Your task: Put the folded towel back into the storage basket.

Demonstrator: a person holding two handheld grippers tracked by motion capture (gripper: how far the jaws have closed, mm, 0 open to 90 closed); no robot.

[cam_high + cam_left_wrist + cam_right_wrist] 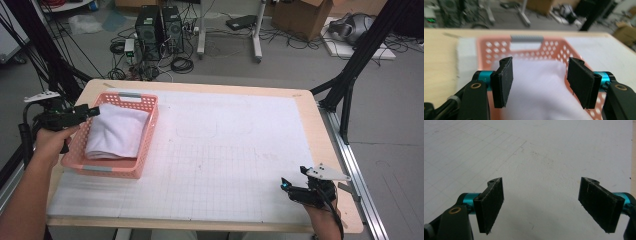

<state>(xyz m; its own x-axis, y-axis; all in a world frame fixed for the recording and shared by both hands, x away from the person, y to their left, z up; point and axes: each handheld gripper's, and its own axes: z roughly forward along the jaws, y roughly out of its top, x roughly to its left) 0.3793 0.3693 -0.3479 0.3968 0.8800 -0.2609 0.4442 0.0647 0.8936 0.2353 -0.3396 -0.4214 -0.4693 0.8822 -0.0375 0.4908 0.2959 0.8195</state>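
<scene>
A pink plastic basket (150,131) sits at the left of the table with a folded white cloth (117,132) lying in it. My left gripper (95,111) hovers at the basket's left rim, pointing across it. In the left gripper view its jaws (540,61) stand wide apart over the cloth (539,90), which the pads do not press, and the basket's far wall (524,46) with its grey handle lies beyond. My right gripper (284,182) rests low near the front right corner. It (542,180) is open above the white gridded mat (536,152), with nothing between the pads.
A white gridded mat (225,150) covers most of the wooden table (327,150). Black frame legs stand at the table's left and right sides. Computer towers, cables and cardboard boxes lie on the floor beyond the far edge.
</scene>
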